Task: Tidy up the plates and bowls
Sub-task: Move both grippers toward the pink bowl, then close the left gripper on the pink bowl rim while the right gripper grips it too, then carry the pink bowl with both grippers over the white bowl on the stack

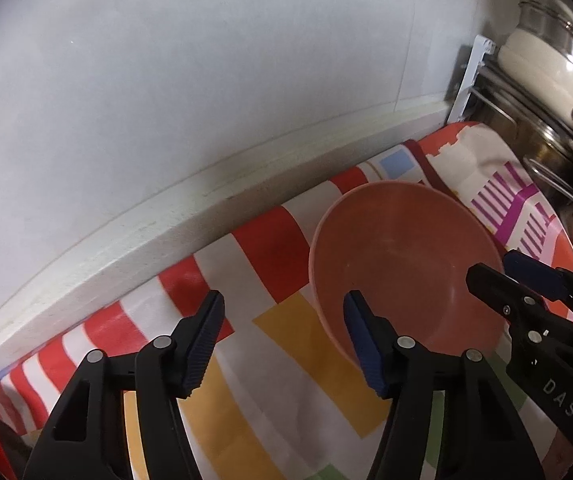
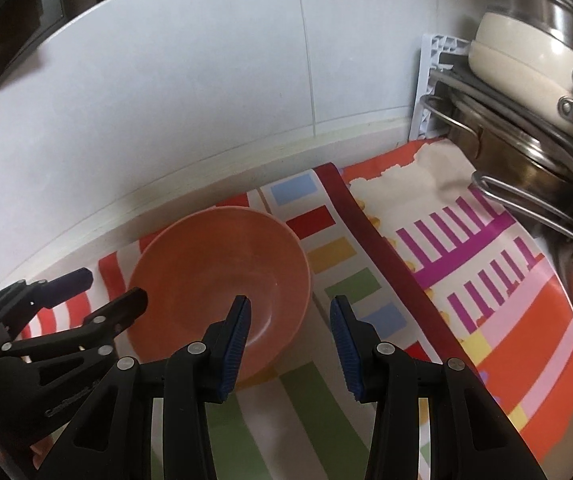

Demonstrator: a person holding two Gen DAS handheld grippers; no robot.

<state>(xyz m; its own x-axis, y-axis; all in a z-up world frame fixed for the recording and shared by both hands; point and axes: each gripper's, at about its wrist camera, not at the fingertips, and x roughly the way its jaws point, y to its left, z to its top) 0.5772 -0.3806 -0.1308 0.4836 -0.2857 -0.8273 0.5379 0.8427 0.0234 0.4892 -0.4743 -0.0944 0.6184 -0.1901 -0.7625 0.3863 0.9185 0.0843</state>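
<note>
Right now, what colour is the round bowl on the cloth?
Salmon-orange round bowl, plain, no pattern; right wrist view shows it best.

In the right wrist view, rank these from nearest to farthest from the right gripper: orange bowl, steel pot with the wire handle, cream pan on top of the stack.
1. Orange bowl: straddled by the right gripper, rim between its fingers.
2. Steel pot: far right, on the rack.
3. Cream pan: stacked above it, top right.

White letters "DAS" stand on the black body of the right gripper point(image 1: 526, 276), just beside the pink bowl point(image 1: 406, 264). No other text reads clearly.
</note>
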